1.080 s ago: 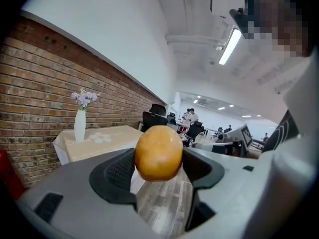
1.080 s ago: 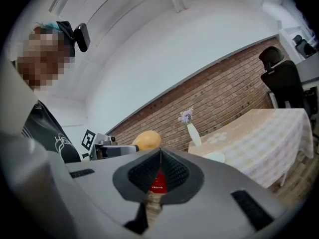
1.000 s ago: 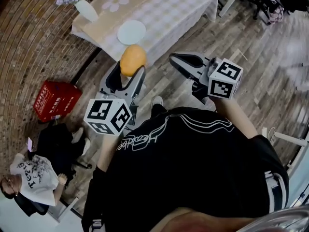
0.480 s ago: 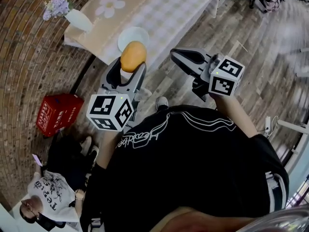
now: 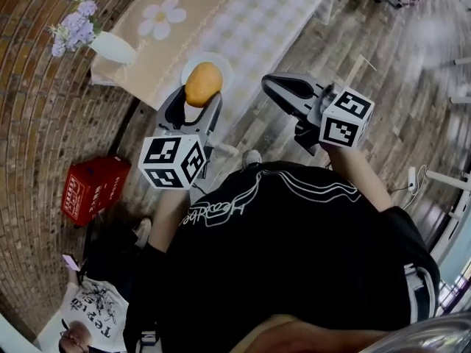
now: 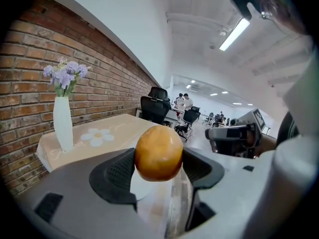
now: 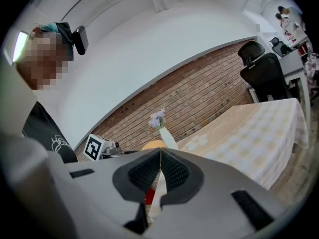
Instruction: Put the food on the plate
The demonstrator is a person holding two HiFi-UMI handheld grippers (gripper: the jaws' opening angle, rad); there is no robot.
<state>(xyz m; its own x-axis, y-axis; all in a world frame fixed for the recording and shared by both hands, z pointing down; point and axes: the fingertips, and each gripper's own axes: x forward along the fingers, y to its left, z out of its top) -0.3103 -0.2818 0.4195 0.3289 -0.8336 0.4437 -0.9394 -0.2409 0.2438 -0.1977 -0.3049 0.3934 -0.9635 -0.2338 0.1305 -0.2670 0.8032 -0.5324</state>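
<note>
An orange round fruit (image 5: 203,84) (image 6: 158,153) sits pinched between the jaws of my left gripper (image 5: 194,101) (image 6: 158,156), held in the air just above the near edge of the table. A white plate (image 5: 223,66) lies on the tablecloth directly behind the fruit, partly hidden by it; a sliver of the plate (image 6: 139,185) shows under the fruit. My right gripper (image 5: 283,89) (image 7: 159,171) hangs in the air to the right of the fruit, jaws pressed together with nothing between them. The fruit's top (image 7: 152,145) peeks over them.
The table (image 5: 250,20) carries a beige checked cloth with a daisy print (image 5: 163,16). A white vase of purple flowers (image 5: 103,43) (image 6: 63,119) stands at its left corner. A red crate (image 5: 92,186) rests on the wood floor by the brick wall. A person (image 5: 92,311) sits at lower left.
The table and plate have drawn closer and shifted down the view. My left gripper with the fruit now stands right in front of the plate. The right gripper kept its place.
</note>
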